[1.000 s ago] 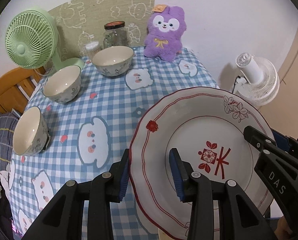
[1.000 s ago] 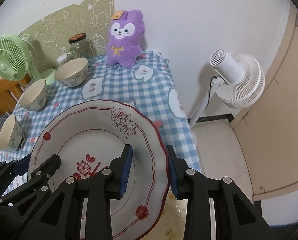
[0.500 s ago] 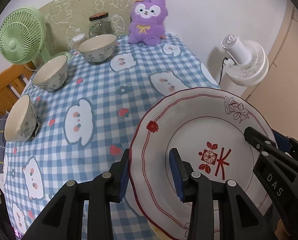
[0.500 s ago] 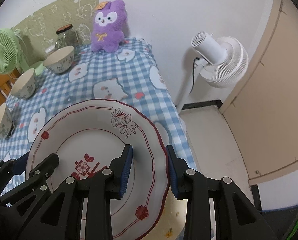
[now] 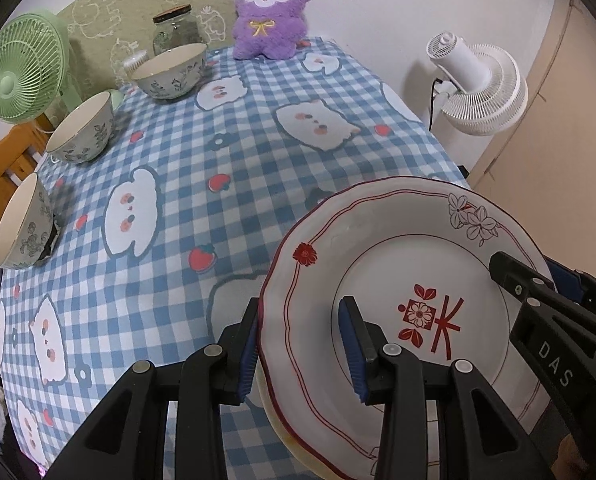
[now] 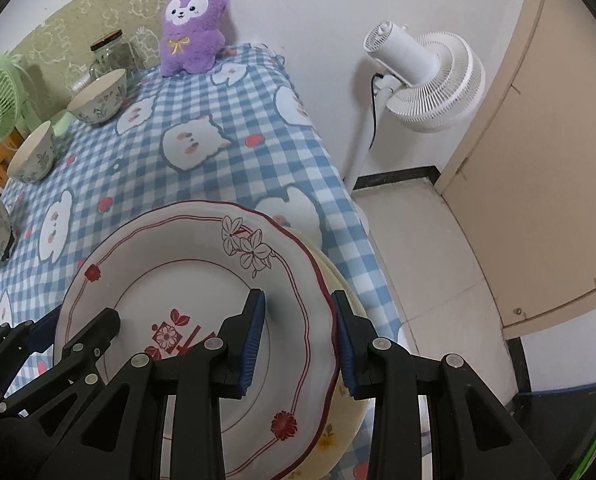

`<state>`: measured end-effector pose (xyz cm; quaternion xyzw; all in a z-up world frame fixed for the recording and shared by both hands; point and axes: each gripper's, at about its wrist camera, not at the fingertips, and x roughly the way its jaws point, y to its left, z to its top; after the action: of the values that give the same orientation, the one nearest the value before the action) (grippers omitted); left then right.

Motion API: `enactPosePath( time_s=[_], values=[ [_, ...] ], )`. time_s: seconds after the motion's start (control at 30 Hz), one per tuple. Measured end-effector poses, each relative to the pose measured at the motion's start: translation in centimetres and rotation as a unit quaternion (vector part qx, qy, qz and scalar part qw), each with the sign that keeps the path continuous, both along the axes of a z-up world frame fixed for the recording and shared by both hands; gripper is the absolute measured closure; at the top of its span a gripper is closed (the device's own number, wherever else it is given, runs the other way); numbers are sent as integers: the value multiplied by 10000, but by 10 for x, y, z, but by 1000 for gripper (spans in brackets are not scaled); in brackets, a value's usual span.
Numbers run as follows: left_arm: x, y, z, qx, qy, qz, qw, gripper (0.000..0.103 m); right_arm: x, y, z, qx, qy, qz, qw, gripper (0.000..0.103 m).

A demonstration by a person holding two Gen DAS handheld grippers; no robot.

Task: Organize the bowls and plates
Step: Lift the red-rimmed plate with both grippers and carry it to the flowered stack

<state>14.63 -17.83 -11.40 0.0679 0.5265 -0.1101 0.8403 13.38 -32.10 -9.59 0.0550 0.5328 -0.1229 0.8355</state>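
One red-trimmed plate (image 5: 381, 280) is sitting uppermost at the near right corner of the worktop (image 5: 258, 152), and a second, cream plate (image 6: 337, 420) is showing under it along its right and lower edge — two plates that can be counted. Whether the top plate is resting on the cream one or hanging just above it cannot be told.

Two claws are gripping the red-trimmed plate from opposite sides. The left claw (image 5: 298, 344) is clenched on its left rim, one blue pad under the rim's outer edge and the other lying on the plate's inner face. The right claw (image 6: 298, 336) is clenched on the right rim in the same way, one pad inside the plate and one outside the edge, close against the cream plate. Both are pointing steeply down and forward across the worktop, and each one's black fingers are showing at the edge of the other's view.

Three bowls are standing in a curved row along the far left side, well apart from the plates: a wide bowl (image 5: 170, 72) at the back, a middle bowl (image 5: 82, 128), and a near bowl (image 5: 18, 224) at the left edge. All are upright and look empty.

Behind them are one jar (image 5: 176, 28), one purple plush (image 5: 270, 8) at the back edge, and two fans — a green fan (image 5: 18, 76) at the left and a white fan (image 6: 425, 76) standing on the floor to the right.
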Motion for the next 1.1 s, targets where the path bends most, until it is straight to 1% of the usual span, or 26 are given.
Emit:
enactPosePath(
  time_s=[0.1,0.27,0.4,0.63,0.67,0.73,0.77,0.83,0.93,1.1],
  values=[
    [-1,-1,-1,31,-26,-15,10000,65,-2,0,-4,21,27,-44,10000,66],
    [-4,-1,-4,197,-123,1,9997,65,-6,2,-11,100,72,-71,9999,66],
    [-4,1,-3,184,-132,56,9997,65,-7,3,-11,97,44,-100,9999,66],
    [-8,-2,-5,278,-239,77,9993,63,-8,4,-12,-61,36,-112,9999,65],
    [-9,-4,-6,316,-264,47,9991,61,-10,5,-12,-85,28,-116,9999,65],
    [-10,-7,-7,392,-304,18,9988,59,-10,6,-12,-128,22,-136,9998,65],
    [-10,-7,-7,390,-302,12,9988,57,-11,6,-12,-119,14,-139,9998,65],
    [-10,-8,-8,384,-292,-18,9988,54,-11,6,-12,-85,17,-131,9999,65],
    [-13,-14,-9,499,-383,-100,9980,49,-11,8,-12,-164,41,-117,9998,65],
    [-14,-18,-9,466,-384,-130,9981,42,-11,8,-12,-203,81,-139,9997,63]
  ],
)
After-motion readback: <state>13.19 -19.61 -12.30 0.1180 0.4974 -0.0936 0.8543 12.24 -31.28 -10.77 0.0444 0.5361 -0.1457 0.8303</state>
